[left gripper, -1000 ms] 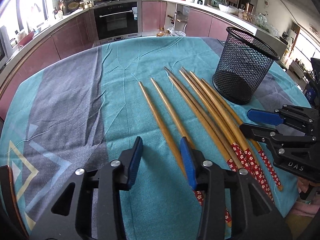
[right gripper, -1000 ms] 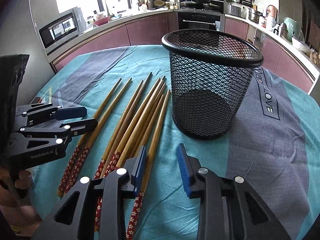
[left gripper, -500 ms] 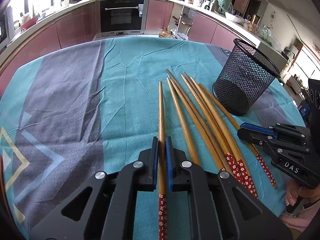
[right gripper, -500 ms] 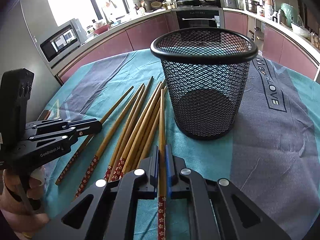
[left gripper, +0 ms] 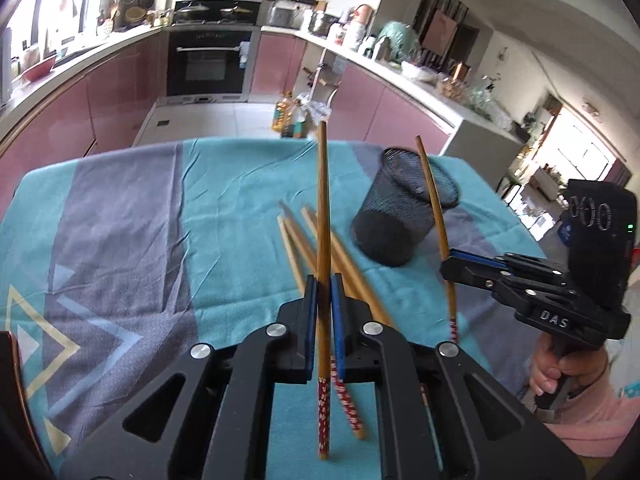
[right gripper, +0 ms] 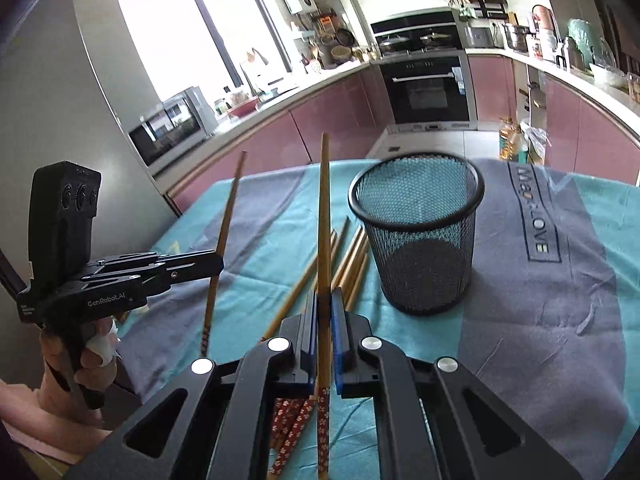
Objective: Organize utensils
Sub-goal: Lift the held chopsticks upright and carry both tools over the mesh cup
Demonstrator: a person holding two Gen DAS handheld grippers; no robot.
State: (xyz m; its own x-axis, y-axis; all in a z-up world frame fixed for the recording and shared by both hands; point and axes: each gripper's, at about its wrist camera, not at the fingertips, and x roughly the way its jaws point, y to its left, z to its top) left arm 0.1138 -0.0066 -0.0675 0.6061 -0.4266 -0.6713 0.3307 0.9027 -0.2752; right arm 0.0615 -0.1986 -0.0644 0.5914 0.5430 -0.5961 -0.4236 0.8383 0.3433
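1. Left gripper (left gripper: 324,300): jaws pinched on one chopstick (left gripper: 322,208), lifted off the cloth, tip up and away.
2. Right gripper (right gripper: 324,316): same, clamped on a second chopstick (right gripper: 323,220).
3. Mesh cup (right gripper: 416,232) stands upright ahead-right of the right gripper, which looks nearer.
4. Remaining chopsticks (right gripper: 352,256) lie just left of the cup: bamboo, red floral handles.

Bright daylight from blown-out window (right gripper: 188,44), soft shadows, slight motion blur, strong fisheye bending, dark vignetted corners
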